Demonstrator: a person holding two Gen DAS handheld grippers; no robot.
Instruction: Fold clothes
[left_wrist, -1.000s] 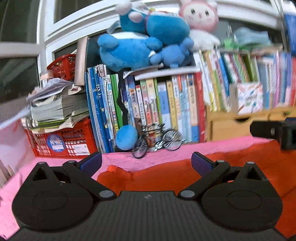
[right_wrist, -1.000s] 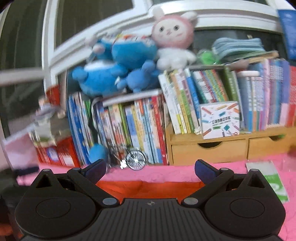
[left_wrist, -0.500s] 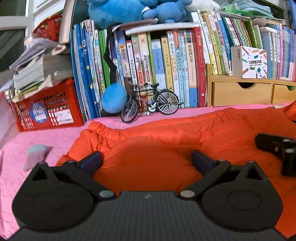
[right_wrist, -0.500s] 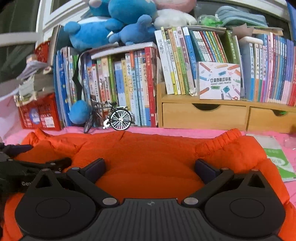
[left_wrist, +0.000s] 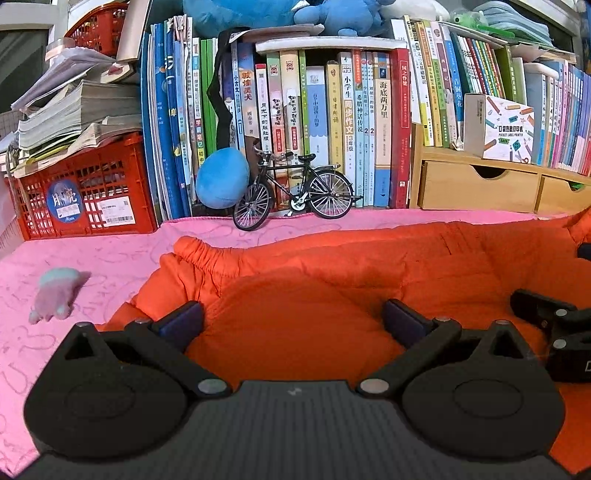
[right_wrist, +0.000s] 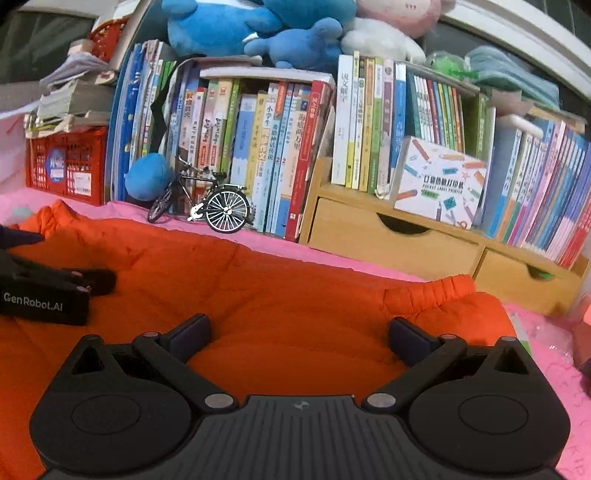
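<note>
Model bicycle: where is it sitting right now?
The model bicycle stands on the pink cloth against the row of books, just behind the orange garment, with the blue plush ball at its left.

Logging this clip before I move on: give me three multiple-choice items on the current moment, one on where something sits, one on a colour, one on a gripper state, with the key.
1. Where does the model bicycle stand?
A. on the orange garment
B. on the pink cloth in front of the upright books
C. inside the red crate

2. What colour is the garment under both grippers?
A. orange
B. navy
C. white

3. How is the left gripper set?
A. shut on the garment
B. shut on nothing
C. open, fingers spread over the garment

Key: 1 B, its wheels rest on the pink cloth by the books, beyond the garment's edge. 2 A, orange fabric fills the space below both grippers. 3 C, its fingers stand wide apart with fabric showing between them; the right gripper looks the same.
</note>
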